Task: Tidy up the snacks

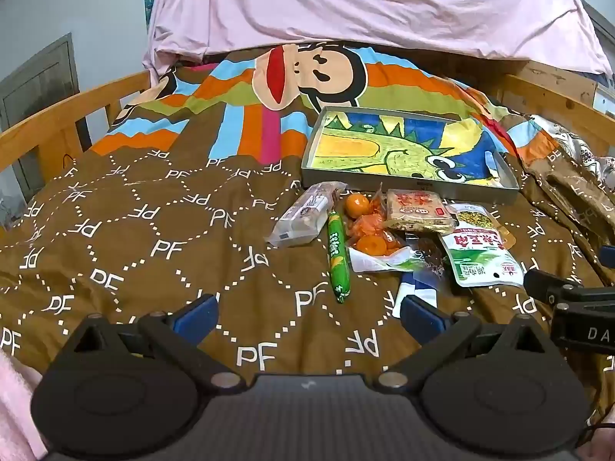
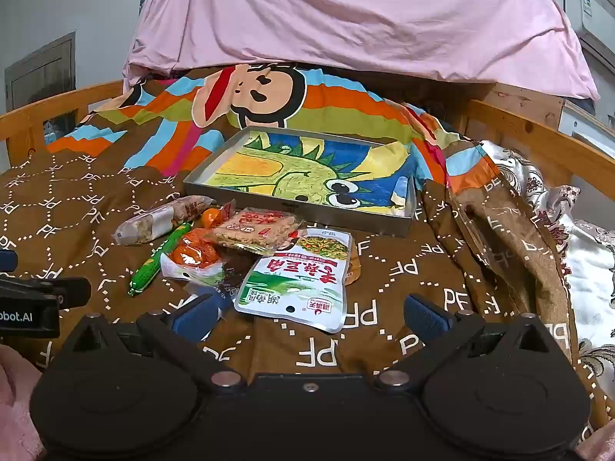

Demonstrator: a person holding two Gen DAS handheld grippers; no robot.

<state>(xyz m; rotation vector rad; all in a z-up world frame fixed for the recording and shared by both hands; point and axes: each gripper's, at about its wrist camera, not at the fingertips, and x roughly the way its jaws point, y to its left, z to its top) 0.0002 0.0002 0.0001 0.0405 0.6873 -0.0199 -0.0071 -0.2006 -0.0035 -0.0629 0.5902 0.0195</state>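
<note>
A pile of snacks lies on a brown bedspread [image 1: 161, 238] in front of a shallow grey tray [image 1: 407, 146] [image 2: 307, 169] with a dinosaur picture inside. The pile holds a green sausage stick [image 1: 338, 257] [image 2: 157, 265], a clear cake packet [image 1: 307, 213] [image 2: 161, 221], small oranges [image 1: 357, 205], orange wrapped sweets [image 2: 194, 251], a red-printed cracker pack [image 1: 417, 211] [image 2: 255, 226] and a green-white pouch [image 1: 480, 257] [image 2: 300, 284]. My left gripper [image 1: 309, 317] is open, short of the sausage. My right gripper [image 2: 311, 317] is open, just before the pouch.
A wooden bed rail [image 1: 65, 123] [image 2: 538, 138] runs along both sides. Pink cloth [image 1: 365, 4] hangs behind the tray. A folded brown cover and floral fabric [image 2: 546, 230] lie at the right. The other gripper's black body [image 1: 576, 307] [image 2: 30, 303] shows at each view's edge.
</note>
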